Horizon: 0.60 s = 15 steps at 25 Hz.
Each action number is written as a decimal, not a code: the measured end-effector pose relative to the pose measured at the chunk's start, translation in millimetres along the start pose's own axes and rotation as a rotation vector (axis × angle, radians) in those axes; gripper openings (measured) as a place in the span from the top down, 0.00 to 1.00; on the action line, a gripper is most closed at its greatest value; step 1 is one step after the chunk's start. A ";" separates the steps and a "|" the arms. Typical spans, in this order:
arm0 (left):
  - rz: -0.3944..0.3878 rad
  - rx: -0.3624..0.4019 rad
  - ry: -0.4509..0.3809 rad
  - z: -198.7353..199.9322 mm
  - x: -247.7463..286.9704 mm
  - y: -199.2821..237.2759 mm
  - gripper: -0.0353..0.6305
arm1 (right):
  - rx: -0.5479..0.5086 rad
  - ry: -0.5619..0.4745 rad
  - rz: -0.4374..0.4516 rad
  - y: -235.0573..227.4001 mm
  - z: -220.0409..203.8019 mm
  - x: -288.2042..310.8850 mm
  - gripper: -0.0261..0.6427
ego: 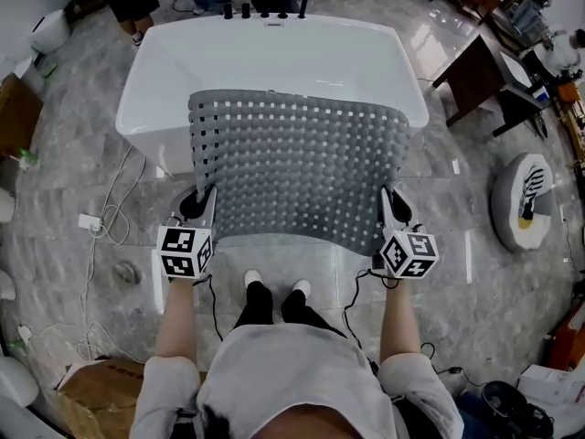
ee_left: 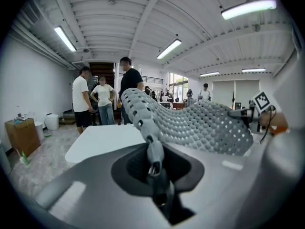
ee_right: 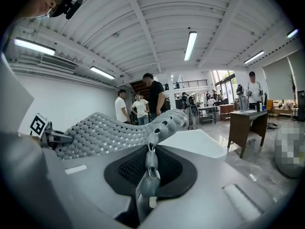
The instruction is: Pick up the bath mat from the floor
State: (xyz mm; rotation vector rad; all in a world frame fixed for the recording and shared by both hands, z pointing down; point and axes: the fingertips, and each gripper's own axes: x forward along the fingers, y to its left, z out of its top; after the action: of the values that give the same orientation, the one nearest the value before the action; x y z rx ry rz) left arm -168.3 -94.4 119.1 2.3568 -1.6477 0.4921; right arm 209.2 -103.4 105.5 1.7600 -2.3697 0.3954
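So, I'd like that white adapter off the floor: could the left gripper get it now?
Probably not: the left gripper is shut on the mat edge, held up, with the adapter down on the floor.

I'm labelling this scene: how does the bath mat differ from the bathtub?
The bath mat is grey; the bathtub is white. The mat is knobbly and full of holes; the tub is smooth. The mat hangs between the left claw and right claw; the tub stands on the floor. Both are roughly rectangular.
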 end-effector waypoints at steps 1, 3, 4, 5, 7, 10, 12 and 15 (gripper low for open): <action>0.002 0.001 -0.009 5.0 -1.7 -0.5 0.88 | -0.005 -0.008 0.002 -0.4 5.8 -1.2 0.90; 0.006 0.004 -0.024 15.0 -4.8 -2.5 0.88 | -0.014 -0.024 0.006 -2.2 16.6 -3.6 0.90; 0.009 0.008 -0.031 20.6 -5.9 -3.9 0.88 | -0.019 -0.031 0.008 -3.7 22.0 -4.8 0.90; 0.011 0.013 -0.039 26.5 -6.6 -5.5 0.88 | -0.025 -0.038 0.010 -5.4 27.5 -5.7 0.90; 0.015 0.024 -0.054 37.5 -8.2 -6.8 0.88 | -0.036 -0.050 0.013 -7.2 38.0 -6.9 0.90; 0.023 0.039 -0.078 48.1 -14.1 -1.9 0.88 | -0.050 -0.070 0.016 -2.1 48.5 -7.6 0.90; 0.028 0.047 -0.094 54.2 -18.1 -0.2 0.88 | -0.055 -0.085 0.019 0.7 55.0 -9.1 0.90; 0.034 0.058 -0.118 66.0 -22.1 -4.8 0.88 | -0.066 -0.104 0.021 -2.3 67.4 -13.4 0.90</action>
State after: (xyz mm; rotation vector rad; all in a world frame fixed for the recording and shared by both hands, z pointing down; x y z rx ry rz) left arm -161.3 -97.9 49.8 2.4459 -1.7498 0.4196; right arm 217.1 -112.4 37.8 1.7688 -2.4426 0.2303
